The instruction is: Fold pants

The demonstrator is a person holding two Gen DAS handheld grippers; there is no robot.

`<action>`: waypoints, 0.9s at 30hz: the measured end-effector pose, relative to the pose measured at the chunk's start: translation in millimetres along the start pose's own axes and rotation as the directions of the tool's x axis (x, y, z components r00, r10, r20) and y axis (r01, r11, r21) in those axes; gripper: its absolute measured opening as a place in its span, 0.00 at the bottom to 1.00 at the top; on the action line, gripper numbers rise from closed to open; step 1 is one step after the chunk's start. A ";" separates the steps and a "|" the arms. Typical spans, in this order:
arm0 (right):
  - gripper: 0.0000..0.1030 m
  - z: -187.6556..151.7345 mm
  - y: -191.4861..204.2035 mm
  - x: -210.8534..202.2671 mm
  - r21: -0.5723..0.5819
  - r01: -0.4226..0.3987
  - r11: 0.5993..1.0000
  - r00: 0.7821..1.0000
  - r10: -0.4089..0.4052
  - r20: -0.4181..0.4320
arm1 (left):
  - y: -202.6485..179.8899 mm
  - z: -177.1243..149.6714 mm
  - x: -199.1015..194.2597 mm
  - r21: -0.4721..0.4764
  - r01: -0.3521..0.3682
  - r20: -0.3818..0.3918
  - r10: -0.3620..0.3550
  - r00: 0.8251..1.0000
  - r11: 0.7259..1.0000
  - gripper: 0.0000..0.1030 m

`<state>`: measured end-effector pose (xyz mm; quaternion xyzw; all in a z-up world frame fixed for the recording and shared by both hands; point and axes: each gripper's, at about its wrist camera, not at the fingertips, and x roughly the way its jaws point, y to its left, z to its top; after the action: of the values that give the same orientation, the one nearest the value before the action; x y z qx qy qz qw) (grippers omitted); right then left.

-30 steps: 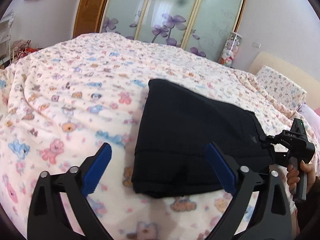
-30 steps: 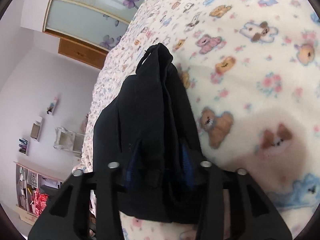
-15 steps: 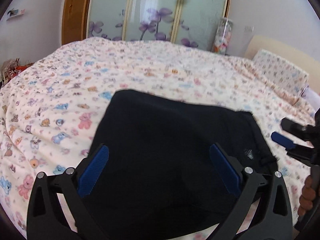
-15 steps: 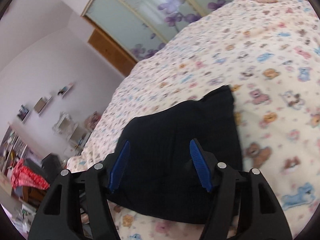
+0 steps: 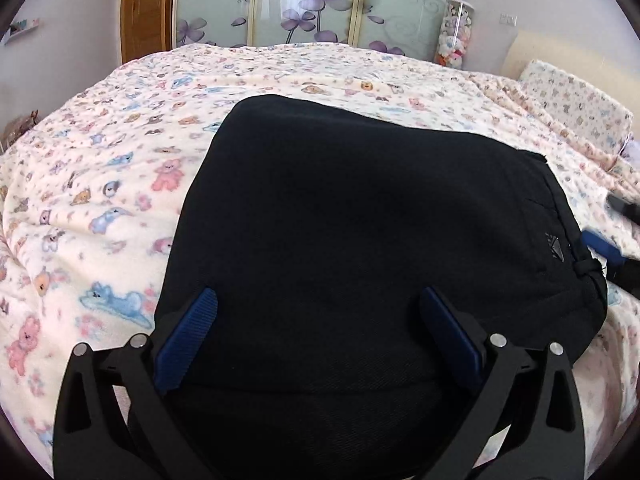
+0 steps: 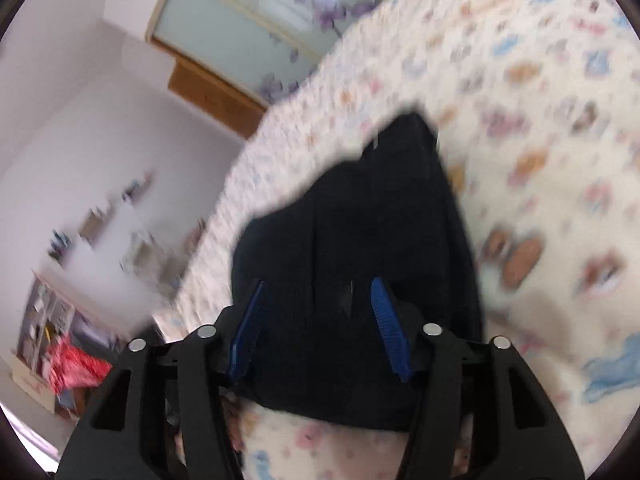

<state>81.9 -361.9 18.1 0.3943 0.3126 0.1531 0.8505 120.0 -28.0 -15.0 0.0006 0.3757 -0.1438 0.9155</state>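
The black pants (image 5: 360, 232) lie folded into a thick rectangle on the bed. My left gripper (image 5: 316, 320) is open, its blue pads spread wide over the near edge of the pants, holding nothing. In the right wrist view, which is blurred, the pants (image 6: 360, 240) lie under my right gripper (image 6: 320, 304), which is open with its blue pads apart over the waistband end. The right gripper's tip also shows at the right edge of the left wrist view (image 5: 608, 244), beside the waistband.
The bed is covered by a cream blanket with bear prints (image 5: 120, 168). A pillow (image 5: 576, 100) lies at the far right. Sliding wardrobe doors with purple flowers (image 5: 316, 0) stand behind the bed. Shelves and a red item (image 6: 72, 364) are at the room's left.
My right gripper has let go of the pants' waistband end and opened. My left gripper moved forward over the pants, staying open. The pants now lie flat.
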 end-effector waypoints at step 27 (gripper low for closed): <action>0.72 14.5 -51.8 37.3 0.072 0.146 0.987 0.964 -0.126 -0.234 | 4.8 -3.4 -10.2 -0.042 0.055 0.050 -0.053 0.997 0.998 0.98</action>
<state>120.4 -384.6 -29.8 0.3890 0.4411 0.1244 0.7992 112.1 -20.4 -10.9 -0.0328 0.3563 -0.1604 0.9199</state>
